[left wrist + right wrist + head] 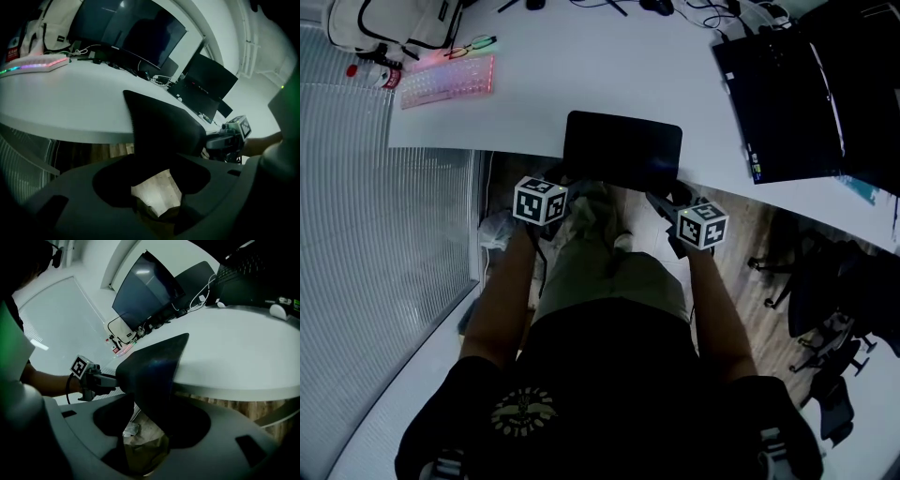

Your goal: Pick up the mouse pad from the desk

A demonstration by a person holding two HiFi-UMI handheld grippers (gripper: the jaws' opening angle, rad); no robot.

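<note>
A black mouse pad (pixel 623 150) lies at the near edge of the white desk (pixel 581 75), its near side hanging over the edge. My left gripper (pixel 565 180) is at the pad's near left corner and my right gripper (pixel 667 199) at its near right corner. In the left gripper view the pad (pixel 159 126) reaches down between the wide-open jaws of the left gripper (pixel 152 180). The right gripper view shows the pad (pixel 150 366) reaching in between the right gripper's (pixel 150 427) jaws the same way. Neither pair of jaws presses on it.
A pink keyboard (pixel 448 82) and glasses (pixel 469 45) lie at the desk's far left beside a white bag (pixel 394 23). A dark laptop (pixel 778 94) sits at the right, with cables behind it. My legs are below the desk edge; chair bases (pixel 825 309) stand at the right.
</note>
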